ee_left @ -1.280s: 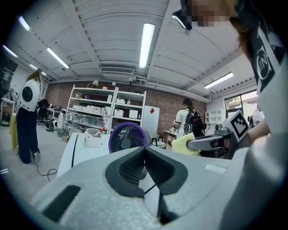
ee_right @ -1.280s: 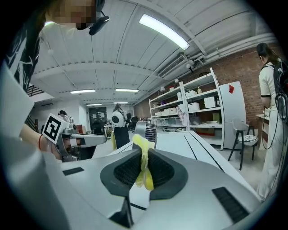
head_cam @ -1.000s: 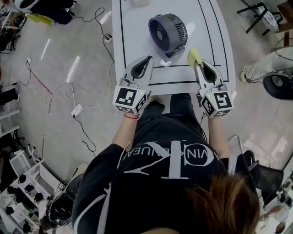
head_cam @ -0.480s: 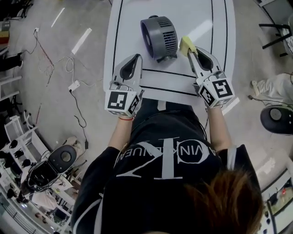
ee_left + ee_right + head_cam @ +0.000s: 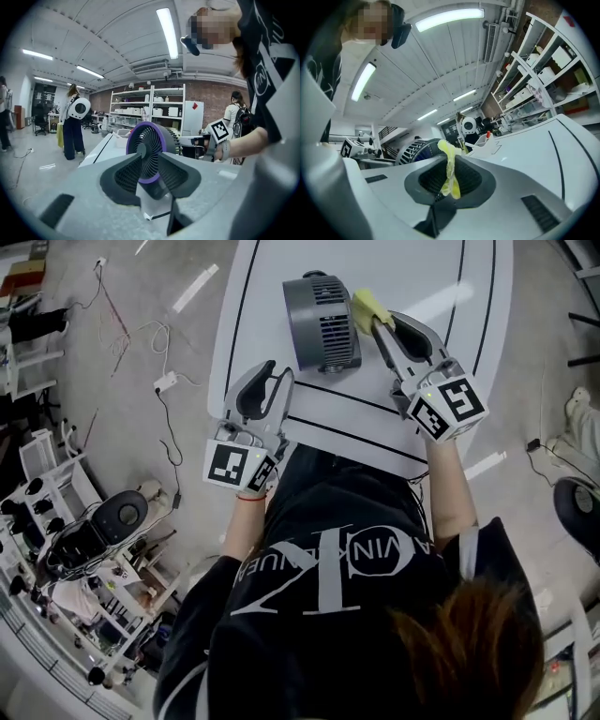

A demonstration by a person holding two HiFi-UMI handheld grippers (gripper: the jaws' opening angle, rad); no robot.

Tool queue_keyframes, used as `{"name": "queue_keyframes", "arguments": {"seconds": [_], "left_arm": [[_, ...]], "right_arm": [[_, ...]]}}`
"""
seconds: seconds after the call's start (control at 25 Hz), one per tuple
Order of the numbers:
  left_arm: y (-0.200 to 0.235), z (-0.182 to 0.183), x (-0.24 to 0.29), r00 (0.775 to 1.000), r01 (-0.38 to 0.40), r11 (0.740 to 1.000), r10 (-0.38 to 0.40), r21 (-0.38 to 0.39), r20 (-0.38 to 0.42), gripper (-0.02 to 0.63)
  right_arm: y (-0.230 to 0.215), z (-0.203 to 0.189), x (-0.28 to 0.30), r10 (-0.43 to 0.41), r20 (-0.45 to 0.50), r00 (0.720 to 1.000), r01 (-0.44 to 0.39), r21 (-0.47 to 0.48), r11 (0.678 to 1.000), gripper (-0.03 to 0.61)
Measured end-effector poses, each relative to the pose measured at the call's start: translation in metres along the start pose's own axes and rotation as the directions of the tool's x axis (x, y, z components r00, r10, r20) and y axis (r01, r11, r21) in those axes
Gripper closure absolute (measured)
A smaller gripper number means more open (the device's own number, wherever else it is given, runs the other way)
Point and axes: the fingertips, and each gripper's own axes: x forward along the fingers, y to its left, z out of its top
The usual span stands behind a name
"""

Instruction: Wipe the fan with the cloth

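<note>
Finds the fan (image 5: 322, 322) upright on its base on the white desk (image 5: 422, 268), purple-ringed front turned toward the left side, ribbed back toward the right. Pinches the yellow cloth (image 5: 367, 307) in the right hand-held gripper (image 5: 379, 326), jaws pressed together on it, a fold sticking up past the tips. Judges the hold as ready for wiping: free cloth leads, so fabric rather than jaw meets the housing. Places the cloth at the right rear edge of the fan, just beside the ribbed shell; cannot tell whether touching. Holds the left hand-held gripper (image 5: 272, 373) near the desk's front edge, short of the fan and apart from it, jaws opening, nothing between them. From its own view, frames the fan's front grille in the gap, but beyond the pads. Reads this as a likely steadying position: spread jaws face the front while the cloth works the opposite side, so a light fan does not slide or tip under the push. Judges the wipe as barely begun or about to begin.
</note>
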Motion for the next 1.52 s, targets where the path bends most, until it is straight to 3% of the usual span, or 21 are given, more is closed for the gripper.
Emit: {"name": "queue_keyframes", "arguments": {"seconds": [0.12,0.32,0.6,0.84,1.08,1.2,1.4,1.52], "left_arm": [[-0.021,-0.001,0.004,1.000,0.030,1.000,-0.029,0.009,-0.009,0.479],[-0.017,0.004,0.002,0.998,0.061,0.998,-0.061,0.012,-0.024,0.466],[-0.029,-0.002,-0.001,0.991,0.117,0.991,-0.111,0.067,-0.076,0.413],[-0.037,0.004,0.006,0.989,0.135,0.987,-0.129,0.083,-0.077,0.491],[-0.041,0.000,0.006,0.987,0.140,0.987,-0.133,0.078,-0.090,0.522],[-0.042,0.002,0.008,0.987,0.141,0.987,-0.134,0.071,-0.091,0.522],[-0.044,0.021,0.011,0.986,0.162,0.985,-0.160,0.053,-0.038,0.522],[-0.043,0.021,0.011,0.986,0.159,0.986,-0.156,0.052,-0.054,0.523]], "right_arm": [[0.003,0.009,-0.004,0.101,0.036,0.994,-0.101,-0.010,0.995,0.540],[0.019,0.025,0.011,0.199,0.101,0.975,-0.199,-0.011,0.980,0.541],[0.041,0.021,0.010,0.292,0.066,0.954,-0.289,-0.052,0.956,0.541],[0.024,0.012,0.030,0.296,-0.016,0.955,-0.297,-0.019,0.955,0.542],[0.004,-0.015,0.047,0.272,-0.113,0.956,-0.255,0.145,0.956,0.546],[0.000,-0.031,0.050,0.275,-0.176,0.945,-0.240,0.195,0.951,0.548],[0.002,-0.044,0.049,0.285,-0.277,0.918,-0.236,0.198,0.951,0.548],[0.006,-0.053,0.045,0.295,-0.340,0.893,-0.245,0.183,0.952,0.548]]}}
